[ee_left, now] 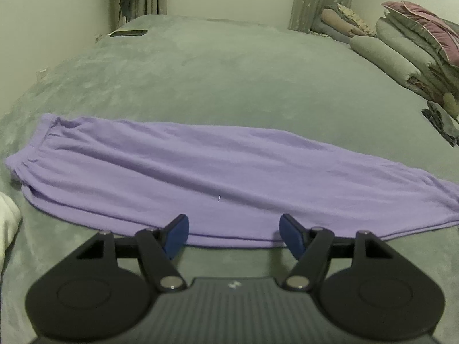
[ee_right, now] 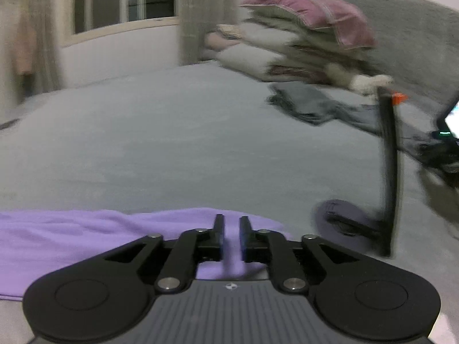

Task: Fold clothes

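Note:
A purple garment, folded lengthwise, lies flat across the grey-green bed, its gathered waistband at the left. My left gripper hovers over the garment's near edge, jaws wide apart, blue pads holding nothing. In the right wrist view the same purple garment fills the lower left and its end reaches under my right gripper. That gripper's black fingers stand a narrow gap apart, with purple cloth showing through the gap below and not pinched.
Stacked quilts and pillows line the bed's right side, with a dark garment below them. A black stand with a round base and a lit phone are at the right. Something white sits at the left edge.

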The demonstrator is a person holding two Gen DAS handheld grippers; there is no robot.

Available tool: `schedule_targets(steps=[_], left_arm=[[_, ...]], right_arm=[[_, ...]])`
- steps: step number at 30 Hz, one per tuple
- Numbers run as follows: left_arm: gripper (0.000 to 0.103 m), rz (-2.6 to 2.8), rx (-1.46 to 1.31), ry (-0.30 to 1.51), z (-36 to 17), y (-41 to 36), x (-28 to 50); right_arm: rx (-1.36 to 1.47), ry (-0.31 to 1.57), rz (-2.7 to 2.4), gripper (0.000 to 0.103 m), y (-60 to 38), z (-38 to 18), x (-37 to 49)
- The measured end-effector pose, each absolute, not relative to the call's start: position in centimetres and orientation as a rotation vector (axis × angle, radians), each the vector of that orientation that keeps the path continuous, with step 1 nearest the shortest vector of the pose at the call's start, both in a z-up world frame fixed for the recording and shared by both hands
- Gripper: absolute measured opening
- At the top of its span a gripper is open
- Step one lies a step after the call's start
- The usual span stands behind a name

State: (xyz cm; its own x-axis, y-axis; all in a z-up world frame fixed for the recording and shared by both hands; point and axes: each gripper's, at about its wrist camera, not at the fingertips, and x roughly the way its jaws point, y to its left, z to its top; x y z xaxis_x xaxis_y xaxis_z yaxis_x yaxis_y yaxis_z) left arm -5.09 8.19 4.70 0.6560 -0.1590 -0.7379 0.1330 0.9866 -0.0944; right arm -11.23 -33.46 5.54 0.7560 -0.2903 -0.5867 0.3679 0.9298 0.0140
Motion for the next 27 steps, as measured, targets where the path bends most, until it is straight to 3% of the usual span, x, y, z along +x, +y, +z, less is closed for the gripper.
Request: schedule_targets(steps=[3,10,13,27], left_arm=[[0.068,-0.167,-0.035,0.855,4.3,8.1,-4.9],[0.068,-0.179,-0.06,0.861,4.1,8.4,-4.7],[0.068,-0.176,-0.059,0.863,4.0,8.4,-4.5],[0.071,-0.171,-0.041,0.852,3.7,8.1,-4.5]], right_arm=[[0.19,0.696,-0.141,0.037,-33.7,5.3,-9.3],[0.045,0.681,-0.141,0.038,-34.2,5.4,-5.0],[0.026,0.77,-0.074,0.037,-33.4,3.5,-3.9],[-0.181,0.782,0.141,0.036,-30.2,4.1,-10.0]])
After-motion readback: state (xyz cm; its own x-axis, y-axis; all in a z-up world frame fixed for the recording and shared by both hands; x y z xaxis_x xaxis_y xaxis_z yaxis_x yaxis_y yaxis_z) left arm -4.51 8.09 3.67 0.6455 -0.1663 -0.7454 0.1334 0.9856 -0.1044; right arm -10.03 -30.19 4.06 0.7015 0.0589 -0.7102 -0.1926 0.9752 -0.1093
